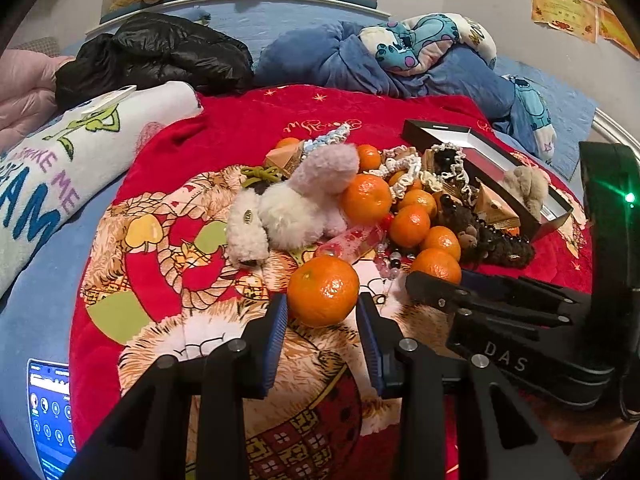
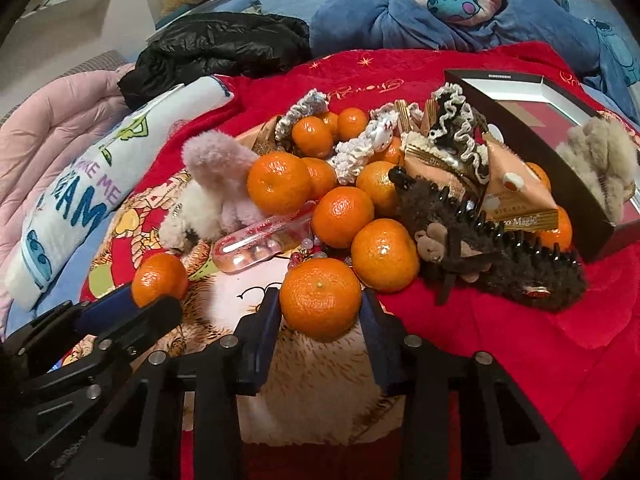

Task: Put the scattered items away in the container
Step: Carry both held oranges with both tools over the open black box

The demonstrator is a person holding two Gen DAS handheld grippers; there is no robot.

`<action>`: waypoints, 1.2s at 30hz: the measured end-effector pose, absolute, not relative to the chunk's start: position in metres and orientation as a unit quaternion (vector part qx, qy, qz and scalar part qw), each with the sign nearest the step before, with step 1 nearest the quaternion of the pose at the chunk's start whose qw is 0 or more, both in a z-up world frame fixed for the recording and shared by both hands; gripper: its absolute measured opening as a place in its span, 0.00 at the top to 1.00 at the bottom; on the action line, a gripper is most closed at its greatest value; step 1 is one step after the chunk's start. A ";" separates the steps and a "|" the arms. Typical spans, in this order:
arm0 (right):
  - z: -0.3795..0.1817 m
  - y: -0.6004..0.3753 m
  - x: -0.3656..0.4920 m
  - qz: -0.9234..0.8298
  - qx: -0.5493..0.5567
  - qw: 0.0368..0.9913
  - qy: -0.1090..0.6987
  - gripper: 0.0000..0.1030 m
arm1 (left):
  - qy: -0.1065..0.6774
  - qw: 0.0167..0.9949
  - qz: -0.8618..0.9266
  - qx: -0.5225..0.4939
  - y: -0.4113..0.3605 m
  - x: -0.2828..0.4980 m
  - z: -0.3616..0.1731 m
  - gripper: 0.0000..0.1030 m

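Mandarins are being gripped at the pile's near edge, one per gripper, on the red blanket.
Left gripper (image 1: 322, 316) and right gripper (image 2: 320, 312) jaws are each clamping a mandarin (image 1: 323, 290) (image 2: 320, 298). Next: lifting clear, carrying right to the box (image 2: 532, 120); clutter is crowding its rim.

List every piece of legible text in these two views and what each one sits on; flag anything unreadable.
"DAS": on the right gripper's black body, left wrist view.
"MAKE ME", with "AM" below it: on the white printed towel; the rest is cut off.
"Magic": on the orange snack packet; its start is unclear.
Gold embroidered script on the red blanket: upside down, unreadable.
Certificates on the wall, phone screen, black box's rim label: too small.
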State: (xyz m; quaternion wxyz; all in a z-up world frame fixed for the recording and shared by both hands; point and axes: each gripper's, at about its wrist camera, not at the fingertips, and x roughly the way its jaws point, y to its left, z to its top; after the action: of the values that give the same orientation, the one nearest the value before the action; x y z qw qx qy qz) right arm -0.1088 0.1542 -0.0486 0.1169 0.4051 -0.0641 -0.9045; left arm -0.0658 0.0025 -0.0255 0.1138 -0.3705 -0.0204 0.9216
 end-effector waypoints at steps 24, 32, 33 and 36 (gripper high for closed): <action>-0.016 0.229 -0.082 -0.925 0.359 0.097 -0.082 0.63 | -0.005 0.162 0.923 -0.348 0.074 -0.060 -0.011 0.65; -0.008 0.291 -0.067 -0.925 0.351 0.079 -0.123 0.63 | 0.009 0.210 0.914 -0.347 0.131 -0.055 -0.009 0.65; -0.008 0.302 -0.064 -0.924 0.351 0.074 -0.131 0.63 | 0.010 0.214 0.913 -0.348 0.137 -0.054 -0.010 0.65; -0.008 0.331 -0.058 -0.924 0.349 0.056 -0.147 0.62 | 0.013 0.229 0.908 -0.352 0.158 -0.052 -0.012 0.65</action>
State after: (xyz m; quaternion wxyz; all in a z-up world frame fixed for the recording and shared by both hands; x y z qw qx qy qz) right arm -0.0581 0.3307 -0.0081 0.0565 0.3488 -0.1467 -0.9239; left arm -0.0521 0.1584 -0.0118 0.2289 -0.3516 0.0134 0.9076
